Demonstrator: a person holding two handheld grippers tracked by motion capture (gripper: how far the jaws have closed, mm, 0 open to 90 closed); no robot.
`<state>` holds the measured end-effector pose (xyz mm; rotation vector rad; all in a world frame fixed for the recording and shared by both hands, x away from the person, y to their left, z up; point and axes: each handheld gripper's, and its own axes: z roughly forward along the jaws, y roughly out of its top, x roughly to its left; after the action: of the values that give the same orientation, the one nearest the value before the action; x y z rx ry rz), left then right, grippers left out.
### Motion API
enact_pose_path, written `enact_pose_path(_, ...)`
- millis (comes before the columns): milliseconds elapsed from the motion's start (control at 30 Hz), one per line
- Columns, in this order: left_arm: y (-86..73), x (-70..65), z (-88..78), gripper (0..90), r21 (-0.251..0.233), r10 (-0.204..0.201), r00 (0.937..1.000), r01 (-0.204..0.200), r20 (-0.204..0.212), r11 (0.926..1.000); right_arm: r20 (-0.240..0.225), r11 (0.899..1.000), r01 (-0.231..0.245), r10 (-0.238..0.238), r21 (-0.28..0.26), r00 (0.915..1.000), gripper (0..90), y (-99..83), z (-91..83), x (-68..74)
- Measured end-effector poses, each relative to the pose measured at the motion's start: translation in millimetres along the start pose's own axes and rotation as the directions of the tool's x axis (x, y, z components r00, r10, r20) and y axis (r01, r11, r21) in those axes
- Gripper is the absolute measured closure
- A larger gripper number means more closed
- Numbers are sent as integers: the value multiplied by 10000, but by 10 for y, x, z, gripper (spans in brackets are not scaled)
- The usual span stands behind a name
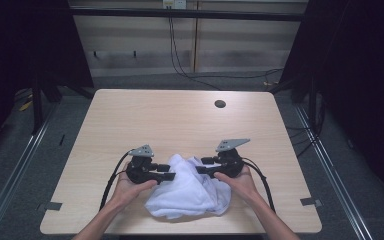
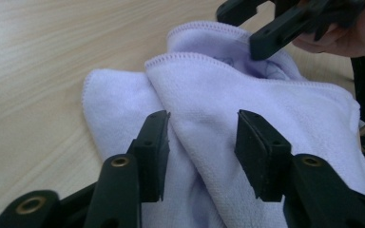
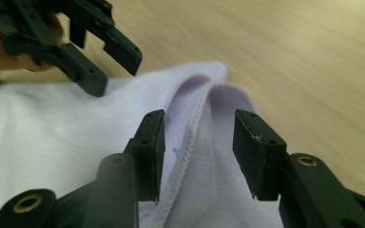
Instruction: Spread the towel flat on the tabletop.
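on table [image 1: 130, 115]: white towel [image 1: 187, 192] between parted left gripper [image 1: 171, 172], right gripper [image 1: 200, 165].

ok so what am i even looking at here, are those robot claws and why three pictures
No robot: a person holds a hand-worked gripper in each hand. The high view looks down on a wooden table, with the left gripper and the right gripper facing each other over a crumpled white towel. The other two pictures come from cameras riding on the grippers, looking along their black fingers. In both, the fingers stand apart with folds of towel between them, pads not pressing, so nothing is gripped yet.
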<state>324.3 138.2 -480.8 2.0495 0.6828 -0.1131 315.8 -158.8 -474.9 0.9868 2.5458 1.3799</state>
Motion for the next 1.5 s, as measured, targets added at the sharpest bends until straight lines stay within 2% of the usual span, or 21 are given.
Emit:
enact_pose_path(67,-8,-13,36,422,356,20,9999,-25,140,9994,-38,9996,95,-94,254,9999,594,-41,81,17)
enact_pose_path(133,-24,-23,59,396,456,46,10000,-50,83,9989,-118,9995,58,-55,312,9999,644,-48,98,27)
enact_pose_path(200,-52,-38,105,393,742,47,9999,-54,98,9972,-18,9996,31,-30,275,10000,761,-36,92,46)
enact_pose_path(233,-59,-47,112,501,719,41,9999,-51,148,9974,24,9997,-27,27,255,10000,809,-23,74,51)
enact_pose_path(300,-55,-55,96,564,775,-58,9996,37,263,9970,-34,9999,-136,136,55,9999,848,-11,18,43)
enact_pose_path(367,-52,-44,60,766,812,-49,9981,-1,618,9967,28,9994,-337,337,-20,9994,856,-9,-44,22)
enact_pose_path(500,-17,-24,-69,837,132,-163,9960,152,881,9998,92,9980,-574,576,-257,9983,856,-29,-160,-37)
enact_pose_path(533,12,-20,-151,840,-289,-221,9964,246,820,9993,226,9966,-665,676,-492,9975,855,-15,-229,-59)
enact_pose_path(567,12,-20,-151,841,-289,-221,9964,246,820,9993,226,9966,-665,676,-492,9975,855,-15,-229,-59)
enact_pose_path(600,42,-9,-248,841,-791,-290,9969,348,737,9963,328,9924,-876,907,-863,9953,855,17,-314,-91)
enact_pose_path(633,42,-9,-248,842,-791,-290,9969,348,737,9963,328,9924,-876,907,-863,9953,855,17,-314,-91)
enact_pose_path(733,91,28,-450,844,-1446,-217,9988,278,438,9891,587,9861,-936,1024,-1370,9930,856,78,-476,-132)
enact_pose_path(833,127,84,-680,847,-2179,-385,9990,426,232,9750,979,9763,-992,1197,-1926,9880,857,137,-668,-183)
enact_pose_path(867,136,106,-752,849,-2365,-395,9992,402,74,9708,1206,9659,-1115,1426,-2336,9824,857,157,-805,-231)
enact_pose_path(933,156,144,-880,849,-2731,-465,9988,405,-155,9611,1315,9625,-1155,1511,-2456,9797,857,166,-867,-256)
enact_pose_path(1000,182,166,-970,850,-3106,-561,9982,470,-205,9494,1503,9505,-1261,1740,-2841,9732,857,201,-1019,-333)
enact_pose_path(1067,282,139,-1013,851,-3338,-360,9983,184,-466,9425,1667,9502,-1145,1680,-2899,9716,857,268,-1064,-330)
enact_pose_path(1200,414,130,-1054,850,-3606,-332,9974,79,-640,9327,1981,9505,-892,1529,-2978,9682,857,414,-1104,-302)
enact_pose_path(1300,547,136,-1140,850,-3857,-230,9957,-135,-898,9225,1978,9375,-897,1634,-3362,9665,856,554,-1188,-321)
enact_pose_path(1400,788,94,-1243,849,-4036,80,9878,-708,-1552,9122,2136,9309,-838,1682,-3556,9623,856,779,-1255,-363)
enact_pose_path(1500,903,85,-1302,850,-4037,246,9823,-990,-1856,9095,2326,9312,-808,1719,-3555,9573,856,875,-1270,-383)
